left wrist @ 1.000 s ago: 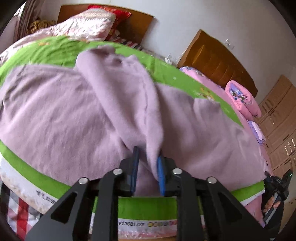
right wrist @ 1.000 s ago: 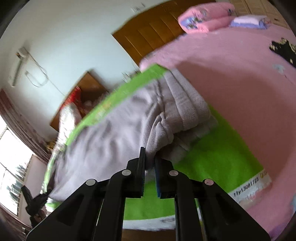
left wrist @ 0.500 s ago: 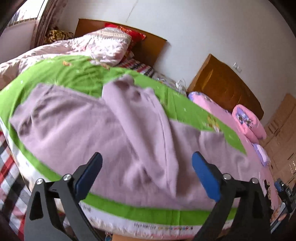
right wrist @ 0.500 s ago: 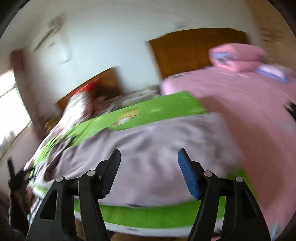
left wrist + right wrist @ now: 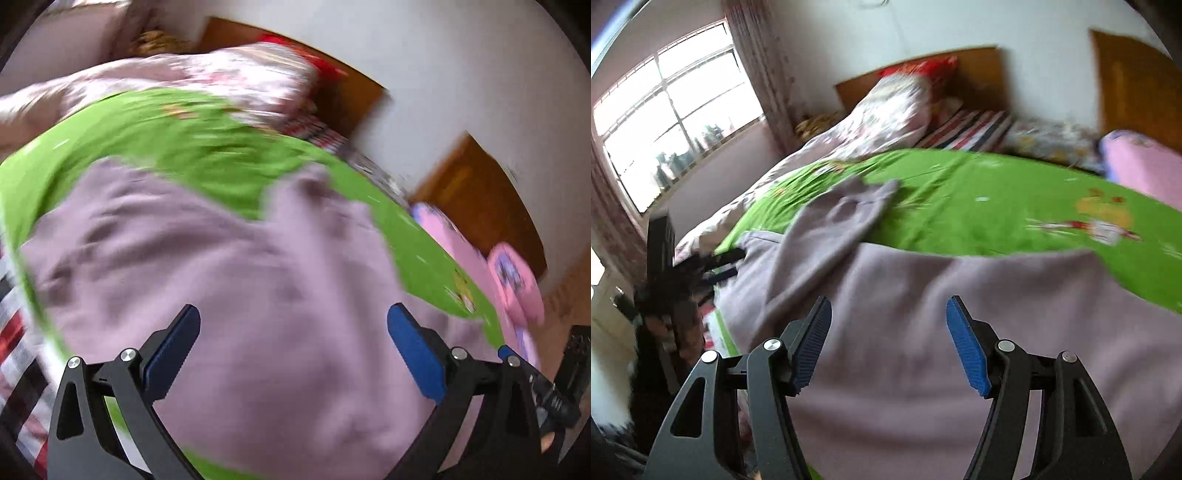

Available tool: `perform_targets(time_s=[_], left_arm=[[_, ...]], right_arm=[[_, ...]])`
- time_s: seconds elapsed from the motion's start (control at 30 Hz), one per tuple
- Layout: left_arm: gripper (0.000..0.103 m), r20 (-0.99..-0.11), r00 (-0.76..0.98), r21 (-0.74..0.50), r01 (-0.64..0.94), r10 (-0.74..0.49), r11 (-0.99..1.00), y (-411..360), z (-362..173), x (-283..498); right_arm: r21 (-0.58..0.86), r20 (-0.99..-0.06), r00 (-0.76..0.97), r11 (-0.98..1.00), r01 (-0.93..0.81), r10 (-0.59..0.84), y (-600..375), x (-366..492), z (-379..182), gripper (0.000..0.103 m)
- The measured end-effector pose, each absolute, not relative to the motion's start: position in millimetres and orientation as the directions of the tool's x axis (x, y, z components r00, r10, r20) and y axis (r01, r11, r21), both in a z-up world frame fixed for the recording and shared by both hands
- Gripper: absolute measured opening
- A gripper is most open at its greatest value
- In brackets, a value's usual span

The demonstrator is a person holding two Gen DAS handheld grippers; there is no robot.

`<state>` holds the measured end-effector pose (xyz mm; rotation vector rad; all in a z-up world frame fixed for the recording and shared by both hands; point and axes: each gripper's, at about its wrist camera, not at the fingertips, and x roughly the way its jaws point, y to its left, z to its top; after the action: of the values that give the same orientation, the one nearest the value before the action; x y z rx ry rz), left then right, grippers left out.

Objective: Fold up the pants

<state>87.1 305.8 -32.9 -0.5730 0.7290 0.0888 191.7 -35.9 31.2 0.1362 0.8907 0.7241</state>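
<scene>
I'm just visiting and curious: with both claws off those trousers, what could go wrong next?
1. One leg of the soft lilac fleece pants lies crooked across the rest; folding now may trap creases.
2. The open left gripper and right gripper could pinch the bright green bedsheet underneath too.

A bed (image 5: 997, 206) under a green sheet (image 5: 207, 155) carries lilac pants (image 5: 258, 295) spread flat, one leg folded over.

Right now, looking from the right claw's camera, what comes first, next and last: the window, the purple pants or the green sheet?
1. Purple pants: directly under the open right claw.
2. Green sheet: beyond the pants, mid-bed.
3. Window: far left, across the room.
</scene>
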Motion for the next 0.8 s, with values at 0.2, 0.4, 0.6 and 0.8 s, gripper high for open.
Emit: perform_targets(time_s=[0.2,0.4,0.6,0.8], left_arm=[[0.098,-0.692,0.721,-0.466,-0.414,-0.031,0.782,396,-77,66],[0.1,-0.632,0.768,-0.417,-0.451,0.105,0.789,397,-49,16],[0.1,-0.579,0.81,-0.473,-0.422,0.088,0.774,404,-32,-13],[0.101,-0.519,0.852,-0.587,-0.417,0.072,0.694,429,-28,-31]], right_arm=[[0.527,-0.7,0.267,0.731,-0.434,0.663,39,287,4,0.065],[0.562,-0.757,0.176,0.764,-0.318,0.63,79,336,-32,0.052],[0.526,-0.758,0.181,0.751,-0.398,0.627,107,333,-24,0.009],[0.429,-0.649,0.24,0.608,-0.668,0.722,177,258,61,0.009]])
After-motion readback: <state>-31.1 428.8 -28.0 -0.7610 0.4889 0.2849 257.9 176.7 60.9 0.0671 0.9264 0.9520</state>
